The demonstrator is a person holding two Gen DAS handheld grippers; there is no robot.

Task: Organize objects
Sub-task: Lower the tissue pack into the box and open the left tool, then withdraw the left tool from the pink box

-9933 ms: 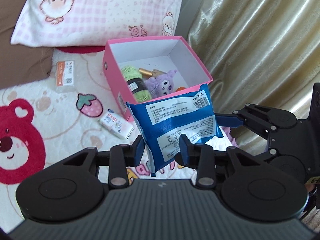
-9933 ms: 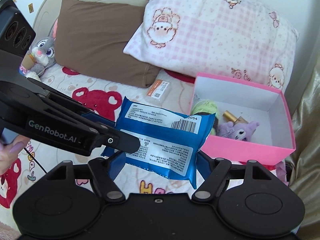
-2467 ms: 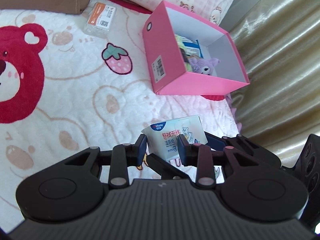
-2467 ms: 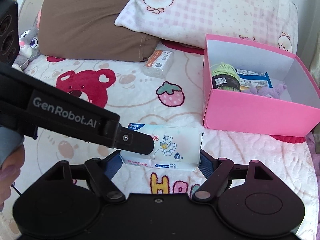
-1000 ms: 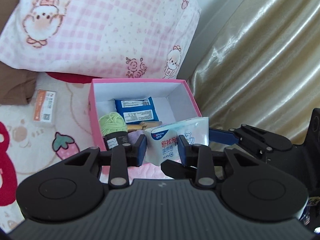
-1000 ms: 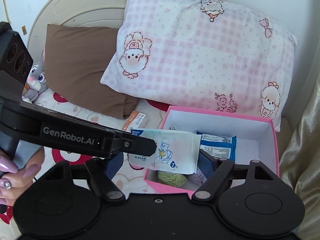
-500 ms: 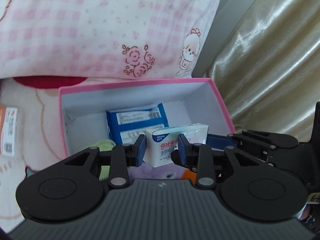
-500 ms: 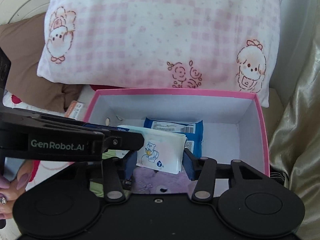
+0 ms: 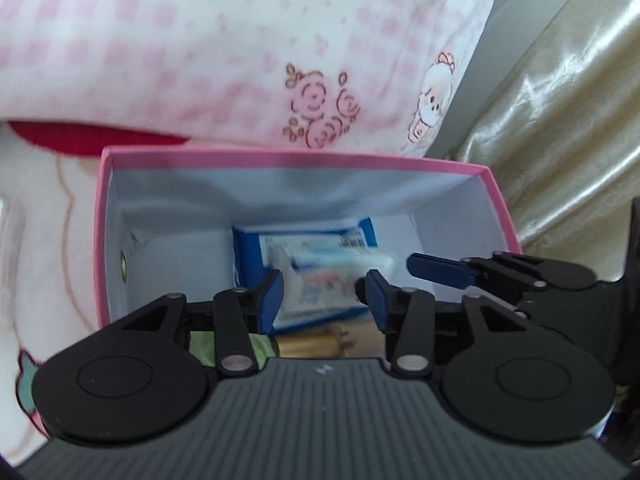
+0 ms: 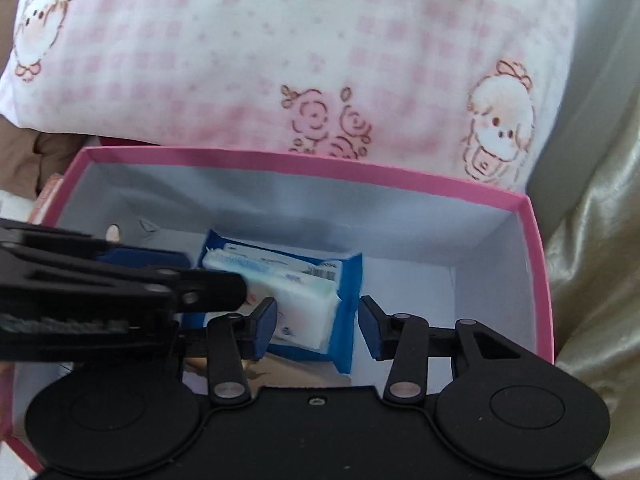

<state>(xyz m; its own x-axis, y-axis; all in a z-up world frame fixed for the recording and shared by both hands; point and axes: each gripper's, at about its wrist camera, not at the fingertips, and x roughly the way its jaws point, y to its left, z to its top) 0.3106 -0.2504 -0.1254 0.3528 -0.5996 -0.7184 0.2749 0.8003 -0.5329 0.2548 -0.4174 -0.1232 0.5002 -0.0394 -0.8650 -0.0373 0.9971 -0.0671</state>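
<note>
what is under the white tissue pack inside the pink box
The white tissue pack lies over a blue packet in the pink box. A gold object and something green peek out nearer the camera; the rest is hidden.

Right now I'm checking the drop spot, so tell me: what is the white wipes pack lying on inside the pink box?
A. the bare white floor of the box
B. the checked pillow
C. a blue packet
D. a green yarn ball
C: in the right wrist view the white wipes pack lies on top of the blue packet inside the pink box.
</note>
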